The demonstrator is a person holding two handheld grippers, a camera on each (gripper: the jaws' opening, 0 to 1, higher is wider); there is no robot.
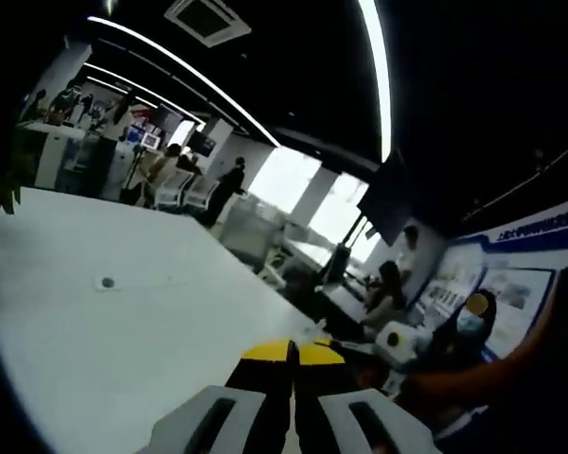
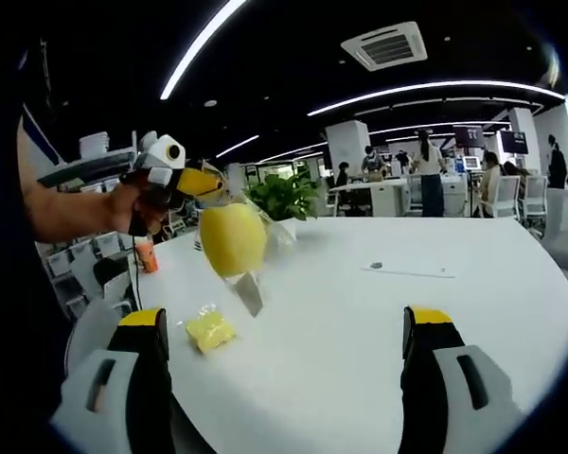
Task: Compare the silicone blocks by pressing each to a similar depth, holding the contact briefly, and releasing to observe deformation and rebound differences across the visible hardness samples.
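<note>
The left gripper [image 2: 208, 184], jaws pressed together, pinches a soft yellow block [image 2: 232, 238] above the white table [image 2: 379, 322] while the right gripper [image 2: 284, 331] hangs spread; a smaller yellow block [image 2: 210, 330] lies below, probably squashy and best squeezed across its middle.

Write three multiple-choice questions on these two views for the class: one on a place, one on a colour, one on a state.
1. Where is the large yellow sample?
A. Flat on the white table
B. Hanging from the left gripper, off the table
C. Between the right gripper's jaws

2. What colour are the right gripper's fingertips?
A. Red
B. Green
C. Yellow

3. How do the right gripper's jaws stand?
A. Wide apart, holding nothing
B. Shut on a sample
C. Shut and empty

Answers: 1 B, it hangs below that gripper's tips, above the tabletop; 2 C, both tips are capped yellow; 3 A, bare table shows between them.
</note>
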